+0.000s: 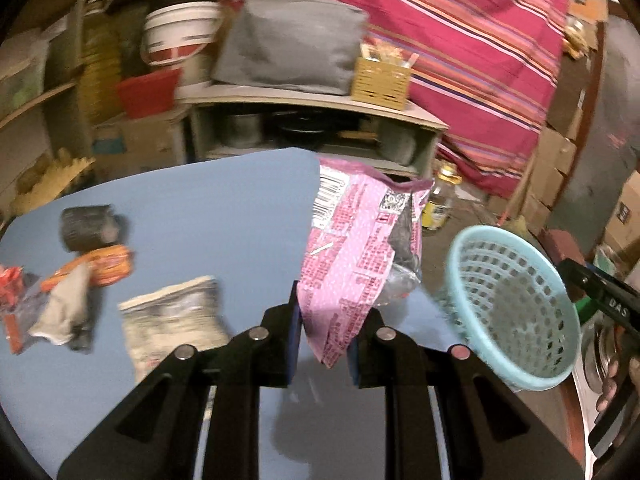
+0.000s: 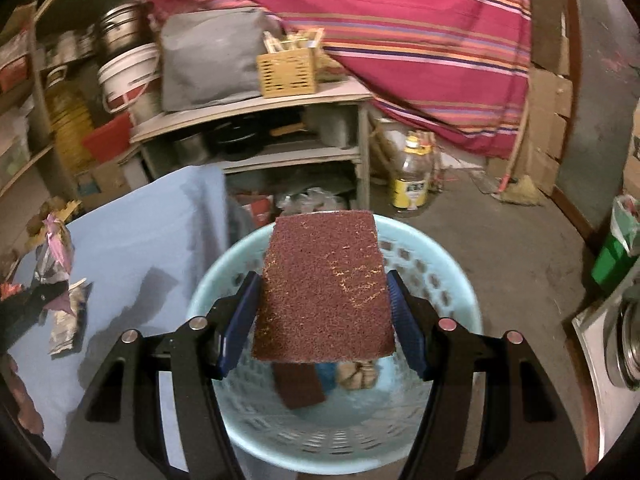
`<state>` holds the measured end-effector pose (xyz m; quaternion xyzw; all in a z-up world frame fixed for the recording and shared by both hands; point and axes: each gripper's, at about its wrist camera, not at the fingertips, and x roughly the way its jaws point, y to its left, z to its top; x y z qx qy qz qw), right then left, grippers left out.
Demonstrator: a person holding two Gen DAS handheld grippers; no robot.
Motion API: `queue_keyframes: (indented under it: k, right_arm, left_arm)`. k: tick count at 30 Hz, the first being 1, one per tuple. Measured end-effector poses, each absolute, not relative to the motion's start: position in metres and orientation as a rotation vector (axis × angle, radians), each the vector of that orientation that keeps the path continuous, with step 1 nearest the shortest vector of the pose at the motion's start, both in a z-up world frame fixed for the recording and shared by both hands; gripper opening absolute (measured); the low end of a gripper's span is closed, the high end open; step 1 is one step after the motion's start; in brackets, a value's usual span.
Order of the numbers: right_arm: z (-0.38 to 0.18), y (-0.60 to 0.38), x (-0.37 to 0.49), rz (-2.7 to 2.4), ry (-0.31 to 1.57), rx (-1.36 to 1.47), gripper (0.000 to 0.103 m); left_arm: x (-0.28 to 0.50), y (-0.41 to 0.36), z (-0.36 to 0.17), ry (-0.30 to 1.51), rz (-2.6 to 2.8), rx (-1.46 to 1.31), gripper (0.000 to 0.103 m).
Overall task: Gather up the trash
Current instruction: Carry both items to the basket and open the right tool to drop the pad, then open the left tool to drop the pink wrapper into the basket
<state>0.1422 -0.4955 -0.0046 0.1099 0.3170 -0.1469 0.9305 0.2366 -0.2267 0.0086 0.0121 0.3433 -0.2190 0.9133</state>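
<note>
left claw (image 1: 322,320) clamping pink wrapper (image 1: 352,256) beside table edge (image 1: 312,156), basket (image 1: 516,312) rightward

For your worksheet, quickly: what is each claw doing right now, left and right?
Left claw: shut on the pink snack wrapper.
Right claw: shut on the brown scouring pad, above the light blue basket.

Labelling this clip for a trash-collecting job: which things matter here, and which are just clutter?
Job:
- pink wrapper, left gripper
- brown scouring pad, right gripper
- blue basket
- wrappers on table

Lying about:
- grey bag
- oil bottle
- white bucket
</note>
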Motion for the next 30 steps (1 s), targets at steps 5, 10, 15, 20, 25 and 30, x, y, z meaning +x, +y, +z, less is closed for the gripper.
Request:
queue_keyframes:
  k: [5,10,15,20,25,30]
  right_arm:
    - [-0.015,-0.516,0.139,-0.311,0.663,0.256,0.063]
    - [-0.023,-0.521,0.146,-0.288,0.671,0.289,0.064]
    - [-0.021,-0.525,0.148,-0.285,0.655,0.299,0.078]
    - [-0.014,-0.538,0.138,-0.319,0.632,0.309,0.084]
    - [-0.006,-0.545,0.123,-0.364,0.603,0.308,0.089]
    - [-0.002,-0.557,0.111,-0.386,0.576,0.351,0.089]
  left_arm:
    - [0.235,-0.269,0.007,0.719,-0.511,0.011,0.019]
    - [0.232,-0.306,0.007,0.711,-0.55,0.043,0.019]
    - [0.23,-0.329,0.01,0.701,-0.575,0.073,0.019]
    - [0.23,-0.347,0.006,0.709,-0.599,0.082,0.019]
    - [0.228,-0.371,-0.001,0.729,-0.636,0.094,0.02]
    - [0.228,-0.394,-0.011,0.755,-0.674,0.102,0.022]
